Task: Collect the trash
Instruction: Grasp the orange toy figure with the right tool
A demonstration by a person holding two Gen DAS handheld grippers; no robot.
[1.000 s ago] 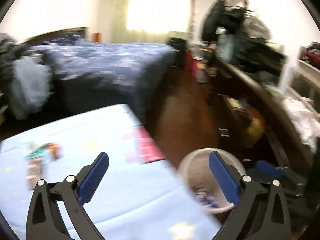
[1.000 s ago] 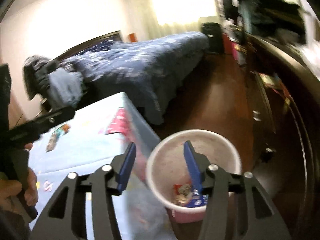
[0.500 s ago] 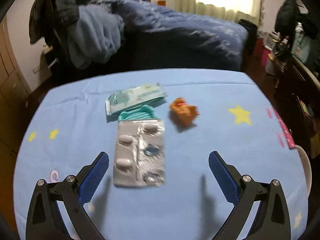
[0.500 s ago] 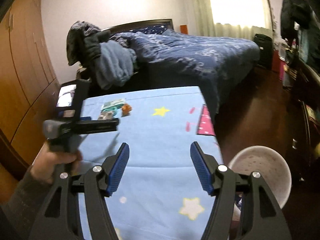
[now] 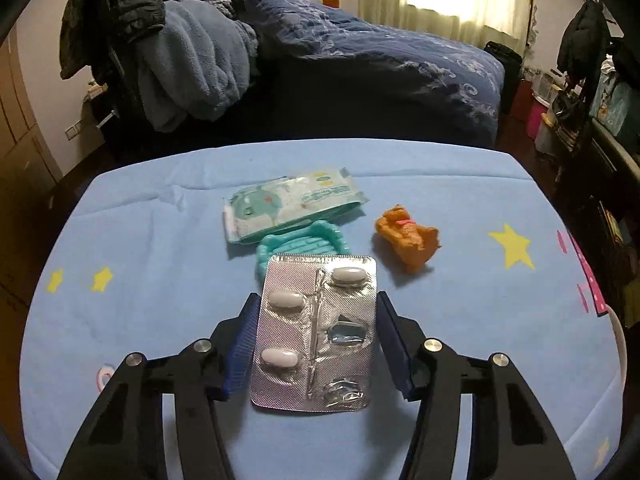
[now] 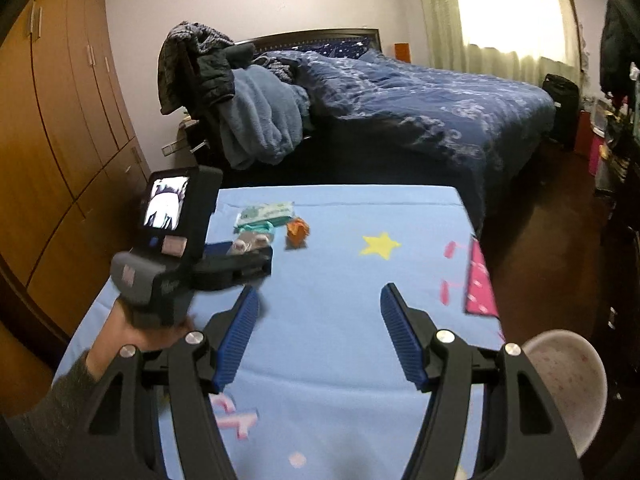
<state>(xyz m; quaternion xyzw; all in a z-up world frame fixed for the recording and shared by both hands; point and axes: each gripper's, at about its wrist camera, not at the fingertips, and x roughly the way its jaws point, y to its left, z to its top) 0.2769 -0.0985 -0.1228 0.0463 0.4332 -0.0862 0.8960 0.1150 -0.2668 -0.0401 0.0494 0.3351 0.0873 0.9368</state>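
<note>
A silver pill blister pack [image 5: 316, 330] lies on the blue star-patterned table cover [image 5: 480, 320]. My left gripper [image 5: 316, 312] has its blue fingers on either side of the pack, touching its edges. Behind it lie a teal plastic piece [image 5: 302, 242], a wet-wipe packet [image 5: 292, 202] and a crumpled orange wrapper [image 5: 406, 238]. My right gripper [image 6: 318, 300] is open and empty above the table's right half. The same items show small in the right wrist view, with the orange wrapper [image 6: 298, 230] beside the left gripper body [image 6: 176, 248]. A pink trash bin [image 6: 568, 384] stands off the table's right edge.
A bed with a dark blue duvet [image 6: 420, 104] stands behind the table. Clothes hang over a chair [image 5: 176, 52] at the back left. Wooden wardrobes [image 6: 52, 128] line the left wall. Cluttered shelves [image 5: 600, 92] stand at the right.
My left gripper swung from the bin to the table, came down over the blister pack and narrowed onto its edges. My right gripper left the bin and opened wider over the table.
</note>
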